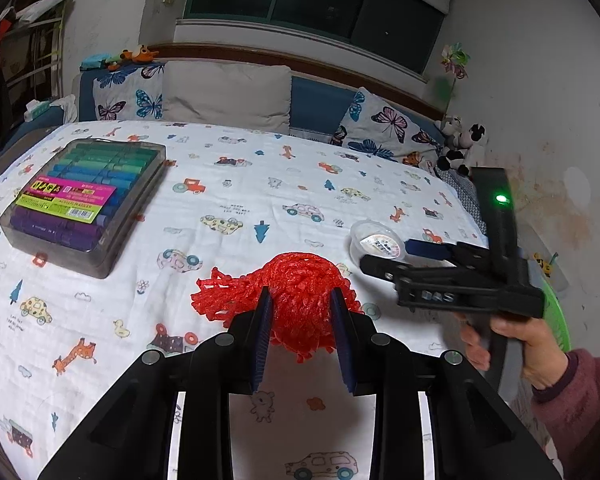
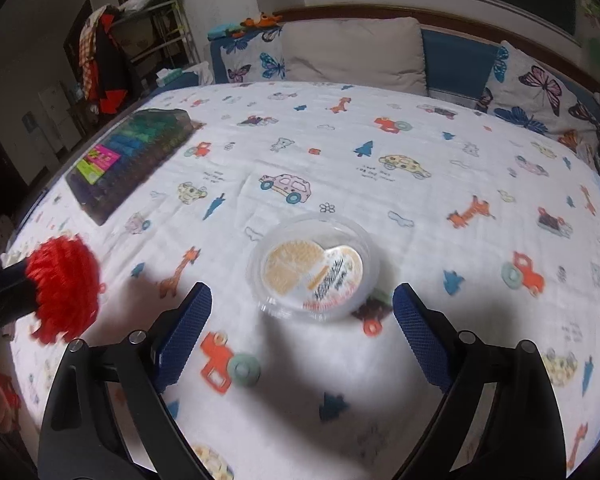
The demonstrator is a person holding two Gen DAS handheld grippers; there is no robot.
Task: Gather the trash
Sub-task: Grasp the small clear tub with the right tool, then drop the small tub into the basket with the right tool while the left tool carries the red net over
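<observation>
Pinching a red mesh net above the bedsheet, the left gripper films a hand unseen by the spread right gripper, just short of a plastic cup.

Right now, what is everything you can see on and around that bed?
net ball: one, red, near edge of the bed, between the left gripper's fingers
plastic cup: one, clear with a printed lid, on the sheet ahead of the right gripper
marker box: one, smoky clear case with green, blue and purple pens, left side of the bed
sheet: one, white with cars and animals, covering the bed
pillows: three, one beige and two butterfly print, at the headboard
toy cow: one, black and white, right corner
window: one, dark, above the headboard
left gripper: black with blue fingers, shut on the net ball
right gripper: black with blue fingers, open
hand: one, holding the right gripper
</observation>
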